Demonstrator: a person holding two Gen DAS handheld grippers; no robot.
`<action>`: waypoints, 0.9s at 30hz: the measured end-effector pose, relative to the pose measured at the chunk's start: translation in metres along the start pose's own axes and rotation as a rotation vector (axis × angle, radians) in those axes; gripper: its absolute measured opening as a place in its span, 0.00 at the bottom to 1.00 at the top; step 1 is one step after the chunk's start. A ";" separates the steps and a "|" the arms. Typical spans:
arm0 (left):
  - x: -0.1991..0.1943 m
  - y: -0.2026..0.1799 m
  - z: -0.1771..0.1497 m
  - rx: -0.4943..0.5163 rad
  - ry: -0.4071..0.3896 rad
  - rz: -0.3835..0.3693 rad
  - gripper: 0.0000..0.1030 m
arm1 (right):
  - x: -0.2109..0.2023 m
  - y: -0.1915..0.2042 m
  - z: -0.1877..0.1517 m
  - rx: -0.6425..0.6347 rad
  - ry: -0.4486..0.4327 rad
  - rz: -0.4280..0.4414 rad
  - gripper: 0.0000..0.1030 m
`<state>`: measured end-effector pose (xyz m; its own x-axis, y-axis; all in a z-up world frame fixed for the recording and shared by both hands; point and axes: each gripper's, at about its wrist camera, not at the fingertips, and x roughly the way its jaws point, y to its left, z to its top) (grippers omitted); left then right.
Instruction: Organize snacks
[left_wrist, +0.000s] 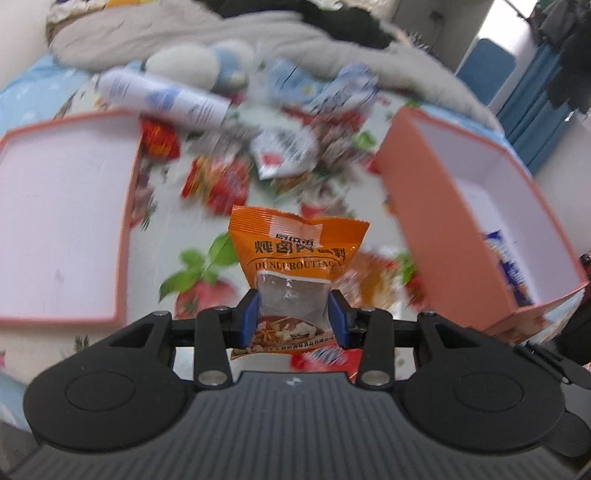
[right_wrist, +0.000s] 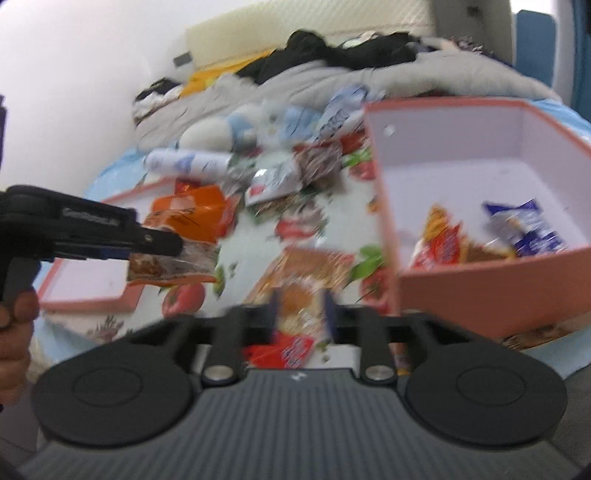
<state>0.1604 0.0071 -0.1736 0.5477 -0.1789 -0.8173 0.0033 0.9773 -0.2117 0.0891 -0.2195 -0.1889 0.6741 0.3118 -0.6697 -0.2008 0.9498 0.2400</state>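
Note:
My left gripper (left_wrist: 293, 317) is shut on an orange snack packet (left_wrist: 295, 251), its blue pads pressing the clear lower part. In the right wrist view this left gripper (right_wrist: 173, 251) hangs with the orange packet (right_wrist: 188, 218) over a shallow pink lid (right_wrist: 92, 302). My right gripper (right_wrist: 301, 314) is blurred, its fingers apart, low over an orange-brown packet (right_wrist: 310, 266) lying on the strawberry-print sheet. That packet shows between the fingers, and the pads do not press it. A deep pink box (right_wrist: 480, 288) at the right holds a blue-white packet (right_wrist: 524, 229) and a red-yellow packet (right_wrist: 439, 240).
A heap of loose snack packets (left_wrist: 284, 147) lies on the sheet between the pink lid (left_wrist: 125, 206) and the deep box (left_wrist: 424, 206). Behind it are a white tube (left_wrist: 162, 99), a plush toy (left_wrist: 207, 62) and a grey blanket (left_wrist: 258, 29). A hand (right_wrist: 14, 332) grips the left tool.

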 end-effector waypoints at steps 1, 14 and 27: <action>0.002 0.005 -0.004 -0.007 0.007 0.006 0.44 | 0.006 0.005 -0.002 -0.008 0.005 0.000 0.58; -0.004 0.046 -0.016 -0.093 0.006 0.065 0.44 | 0.106 0.025 0.005 -0.073 0.058 -0.156 0.83; 0.010 0.043 -0.017 -0.096 0.025 0.060 0.44 | 0.127 0.020 -0.003 -0.153 0.121 -0.139 0.79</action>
<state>0.1516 0.0457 -0.2000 0.5231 -0.1243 -0.8431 -0.1094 0.9713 -0.2110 0.1686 -0.1608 -0.2716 0.6142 0.1704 -0.7705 -0.2236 0.9740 0.0371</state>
